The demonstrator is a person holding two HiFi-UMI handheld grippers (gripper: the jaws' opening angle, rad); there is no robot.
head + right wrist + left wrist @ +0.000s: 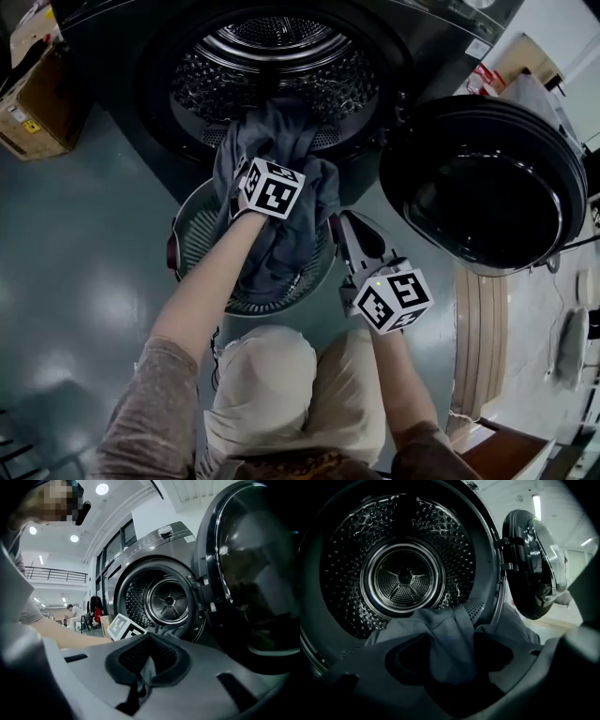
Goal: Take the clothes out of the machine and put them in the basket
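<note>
Large indoor hall or lab, high ceiling lights (101,489), mezzanine railing (56,576), glossy floor (75,253), cardboard box (33,98), front-loading machine (154,550).

Dark grey garment (281,141), perforated silver drum (347,550)

Drum mouth (272,56), upper centre: I can pass through its upper part; the dark garment (281,159) drapes over its lower lip into the basket (197,225). Open door (483,183) blocks the right; bare floor (75,244) at left gives passage.

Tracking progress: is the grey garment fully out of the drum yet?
Partly out: the garment runs from the drum opening over the rim down into the basket.
</note>
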